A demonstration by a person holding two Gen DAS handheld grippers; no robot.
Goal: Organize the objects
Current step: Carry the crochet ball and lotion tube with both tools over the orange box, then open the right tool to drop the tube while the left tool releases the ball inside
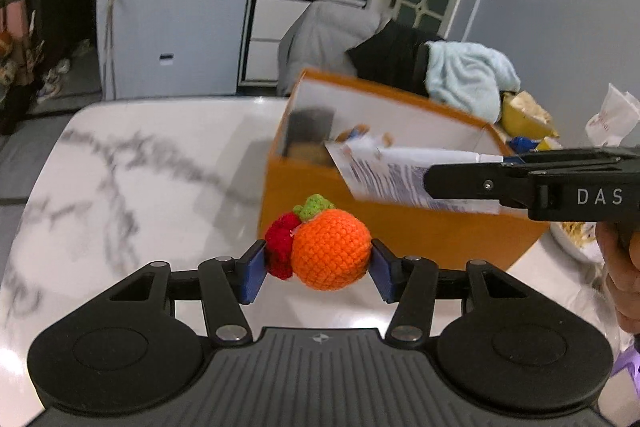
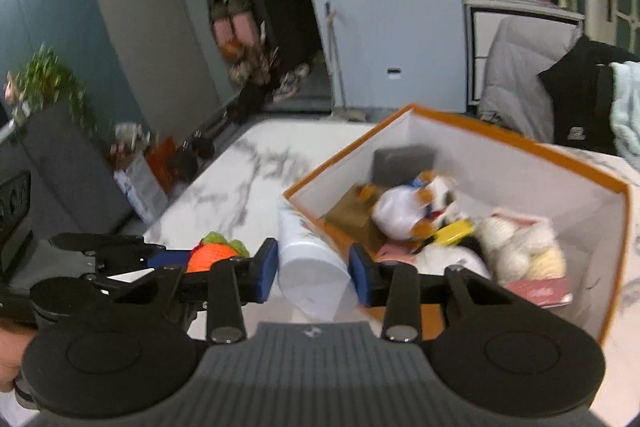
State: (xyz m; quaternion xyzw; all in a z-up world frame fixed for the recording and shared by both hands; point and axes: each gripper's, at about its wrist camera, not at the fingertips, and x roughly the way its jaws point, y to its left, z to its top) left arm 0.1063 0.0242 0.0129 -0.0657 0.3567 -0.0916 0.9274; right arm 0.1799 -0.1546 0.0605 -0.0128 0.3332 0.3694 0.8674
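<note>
My left gripper [image 1: 318, 267] is shut on a crocheted orange fruit [image 1: 330, 251] with a green leaf and a red piece [image 1: 280, 247] attached, held above the marble table [image 1: 140, 167]. The orange box [image 1: 400, 227] stands just beyond it. My right gripper [image 2: 314, 271] is shut on a white tube [image 2: 304, 239] with printed text. It holds the tube at the box's near corner [image 2: 292, 193], over the rim. In the left wrist view the right gripper [image 1: 472, 167] reaches in from the right with the tube [image 1: 384, 175].
The box holds a white-and-orange plush toy [image 2: 416, 207], a cream knitted item [image 2: 516, 243], a pink card [image 2: 540, 293] and a dark block [image 2: 404, 163]. Clothes on a chair [image 1: 460, 75], fruit peel [image 1: 524, 115] and a plate [image 1: 576, 239] lie at the right.
</note>
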